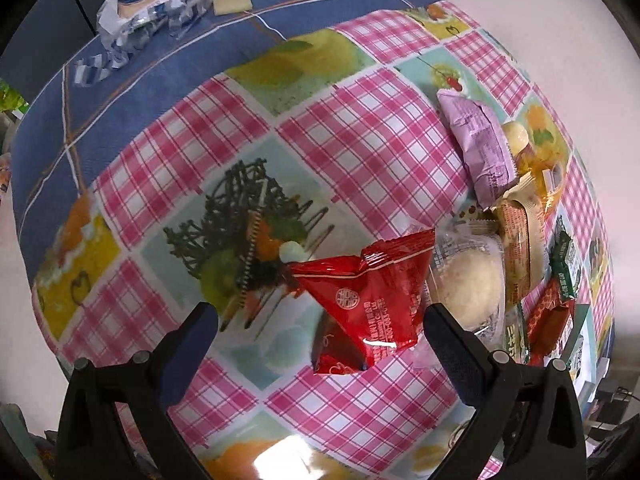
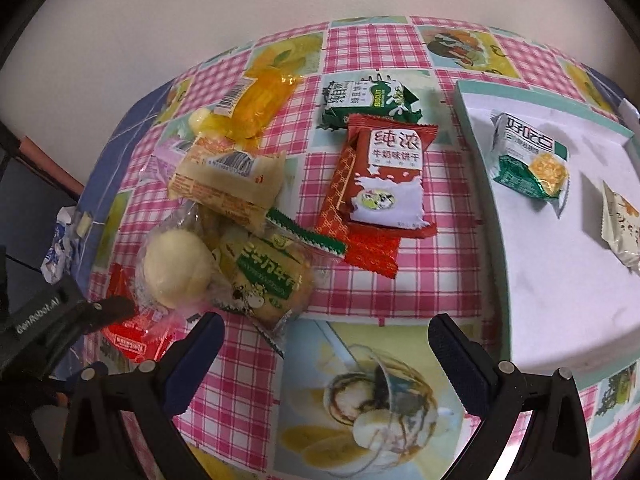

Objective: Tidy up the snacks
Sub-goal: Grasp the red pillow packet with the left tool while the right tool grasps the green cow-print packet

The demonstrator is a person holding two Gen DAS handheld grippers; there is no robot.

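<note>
My left gripper [image 1: 320, 320] is open, its jaws on either side of a red snack packet [image 1: 368, 300] lying on the checked tablecloth. A clear-wrapped white bun [image 1: 472, 280] and a purple packet [image 1: 480, 140] lie to its right. My right gripper [image 2: 326, 344] is open and empty above the cloth. Ahead of it lies a pile: white bun [image 2: 178, 272], green-labelled cake [image 2: 268, 280], red milk biscuit pack [image 2: 384, 176], green biscuit pack [image 2: 368, 100], yellow candy bag [image 2: 256, 104]. A white tray [image 2: 560, 280] at right holds a green-white packet [image 2: 528, 156] and a beige packet [image 2: 620, 228].
A crumpled blue-white wrapper [image 1: 152, 4] and a pale wafer [image 1: 232, 2] lie on the blue cloth at the far left. The wall runs behind the table. The left gripper's body [image 2: 52, 320] shows at the right wrist view's left edge.
</note>
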